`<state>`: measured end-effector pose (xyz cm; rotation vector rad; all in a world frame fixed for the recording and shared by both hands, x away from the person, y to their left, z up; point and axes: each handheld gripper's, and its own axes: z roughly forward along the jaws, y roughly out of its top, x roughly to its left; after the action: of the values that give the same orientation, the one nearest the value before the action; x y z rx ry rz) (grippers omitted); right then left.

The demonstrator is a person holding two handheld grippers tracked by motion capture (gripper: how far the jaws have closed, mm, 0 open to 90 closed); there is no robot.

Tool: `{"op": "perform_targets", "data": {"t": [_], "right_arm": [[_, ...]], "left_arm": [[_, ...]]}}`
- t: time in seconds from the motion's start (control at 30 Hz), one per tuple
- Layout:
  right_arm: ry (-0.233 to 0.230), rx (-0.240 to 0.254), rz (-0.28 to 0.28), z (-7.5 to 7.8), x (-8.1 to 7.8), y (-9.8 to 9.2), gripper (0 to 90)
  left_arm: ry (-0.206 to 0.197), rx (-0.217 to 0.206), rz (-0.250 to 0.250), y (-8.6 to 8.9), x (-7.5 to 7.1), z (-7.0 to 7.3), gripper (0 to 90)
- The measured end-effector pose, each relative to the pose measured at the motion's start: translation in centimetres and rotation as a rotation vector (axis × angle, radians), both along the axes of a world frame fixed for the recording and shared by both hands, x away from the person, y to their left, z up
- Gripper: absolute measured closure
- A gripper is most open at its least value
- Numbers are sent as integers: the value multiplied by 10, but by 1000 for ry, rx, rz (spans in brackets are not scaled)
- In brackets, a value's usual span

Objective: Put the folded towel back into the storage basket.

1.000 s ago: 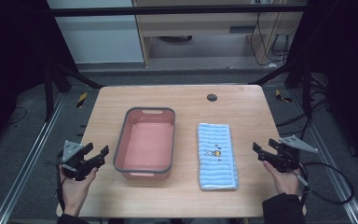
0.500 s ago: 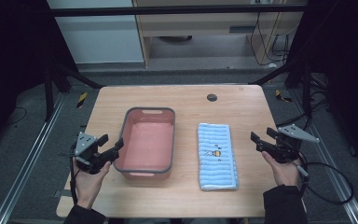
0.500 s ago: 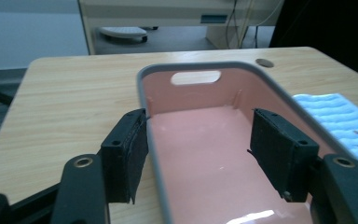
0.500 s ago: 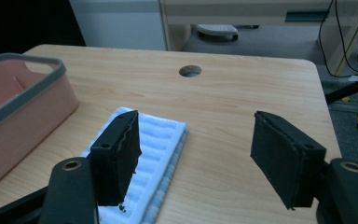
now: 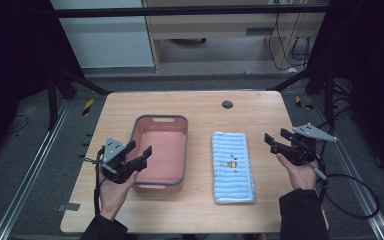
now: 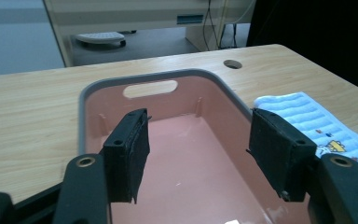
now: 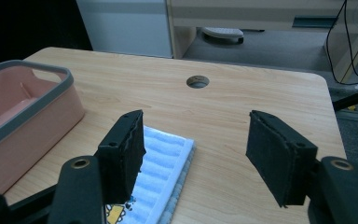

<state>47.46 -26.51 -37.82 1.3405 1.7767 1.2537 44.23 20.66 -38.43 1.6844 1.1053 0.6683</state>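
Two hand-held black two-jaw grippers hover over a light wooden table [image 5: 200, 107], one at each side. Left gripper [image 5: 139, 156] hangs at the near left corner of a pink rectangular plastic basin with a grey rim [image 5: 152, 119]; its jaws stand spread, with nothing pinched, and in the left gripper view the basin's bare pink floor lies between and beyond them. Right gripper [image 5: 276, 140] hovers just off the right edge of a folded light blue striped towel with a small yellow print [image 5: 232, 167]; its jaws have just been closing a little, yet they gape wide with nothing between the pads, and the right gripper view looks across the towel's far corner [image 7: 165, 154] toward a round cable hole in the tabletop [image 7: 198, 81]. Basin and towel lie side by side in the middle of the table, near each other but apart, basin on the left, towel on the right, both with long sides running away from the person.
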Motion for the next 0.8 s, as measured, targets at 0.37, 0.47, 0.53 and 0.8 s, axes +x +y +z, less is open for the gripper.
{"op": "perform_targets", "data": {"t": [0.37, 0.47, 0.53, 0.8], "right_arm": [[5, -19, 18, 3, 16, 8, 375], [7, -17, 23, 4, 19, 8, 375], [8, -17, 24, 4, 23, 9, 375], [20, -18, 28, 0, 35, 7, 376]], "left_arm": [[7, 10, -80, -44, 2, -3, 380], [13, 9, -102, -55, 2, -4, 381], [15, 18, -117, -63, 1, -5, 382], [28, 33, -171, -93, 0, -10, 387]]}}
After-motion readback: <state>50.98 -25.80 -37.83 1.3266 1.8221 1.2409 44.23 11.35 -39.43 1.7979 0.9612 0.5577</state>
